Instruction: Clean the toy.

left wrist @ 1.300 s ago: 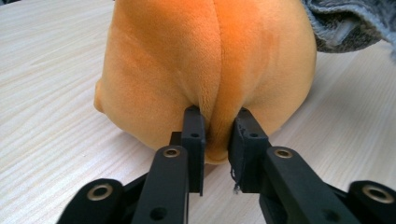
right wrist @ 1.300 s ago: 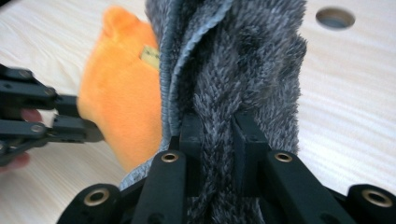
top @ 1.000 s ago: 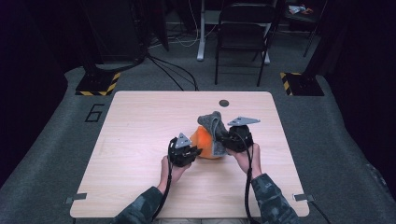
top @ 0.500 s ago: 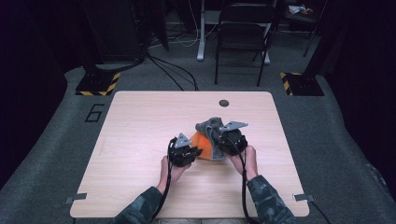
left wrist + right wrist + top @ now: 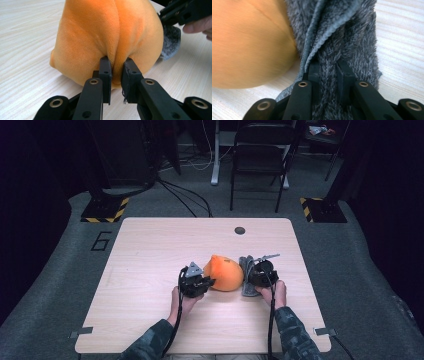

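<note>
The left tongs (image 5: 115,75) pinch the orange plush toy (image 5: 110,37); the right tongs (image 5: 328,75) clamp its grey fleece part (image 5: 337,32) on the table (image 5: 150,255).

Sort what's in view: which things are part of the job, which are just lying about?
In use:
- orange plush, pinched by left gripper
- grey fuzzy cloth, pinched by right gripper

Lying about:
- chair
- floor cables
- table, bearing the work
</note>
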Demonstrator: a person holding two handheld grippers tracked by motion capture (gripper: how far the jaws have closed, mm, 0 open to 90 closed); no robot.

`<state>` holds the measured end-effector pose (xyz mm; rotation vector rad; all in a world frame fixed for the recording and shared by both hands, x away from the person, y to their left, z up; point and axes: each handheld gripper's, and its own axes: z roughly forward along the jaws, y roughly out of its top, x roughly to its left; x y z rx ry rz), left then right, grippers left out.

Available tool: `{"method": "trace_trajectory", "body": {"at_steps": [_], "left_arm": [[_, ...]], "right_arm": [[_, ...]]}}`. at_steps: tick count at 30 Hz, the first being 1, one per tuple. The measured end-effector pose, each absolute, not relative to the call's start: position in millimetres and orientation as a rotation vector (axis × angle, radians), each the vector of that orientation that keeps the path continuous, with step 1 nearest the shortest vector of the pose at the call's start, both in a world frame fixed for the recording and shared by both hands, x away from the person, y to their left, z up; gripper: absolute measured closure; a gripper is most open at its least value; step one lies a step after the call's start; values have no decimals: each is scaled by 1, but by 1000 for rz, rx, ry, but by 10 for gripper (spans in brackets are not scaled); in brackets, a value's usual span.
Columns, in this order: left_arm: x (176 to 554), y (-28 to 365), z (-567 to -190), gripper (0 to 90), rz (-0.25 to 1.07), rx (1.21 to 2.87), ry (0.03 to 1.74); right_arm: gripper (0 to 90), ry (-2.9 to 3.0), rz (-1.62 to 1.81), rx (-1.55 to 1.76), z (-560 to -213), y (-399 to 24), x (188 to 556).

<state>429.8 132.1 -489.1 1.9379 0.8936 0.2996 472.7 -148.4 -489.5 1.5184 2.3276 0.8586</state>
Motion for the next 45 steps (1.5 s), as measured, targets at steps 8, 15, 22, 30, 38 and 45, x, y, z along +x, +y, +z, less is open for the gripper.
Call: {"method": "trace_trajectory", "body": {"at_steps": [8,15,22,30,38,45], "left_arm": [[433,138,-490,784,291,1929,905],[434,139,-491,735,312,1933,916],[427,127,-488,394,428,1989,861],[428,121,-495,722,479,1996,843],[425,125,-487,797,425,1939,872],[417,122,-484,799,382,1948,864]], "right_arm": [[763,2208,1089,1395,-430,-151,456],[764,2338,1058,1231,-433,-105,444],[765,2323,1064,1258,-438,-109,447],[763,2316,1094,1288,-441,-115,450],[767,2265,1149,1196,-410,-105,438],[764,2321,1034,988,-406,-56,418]]}}
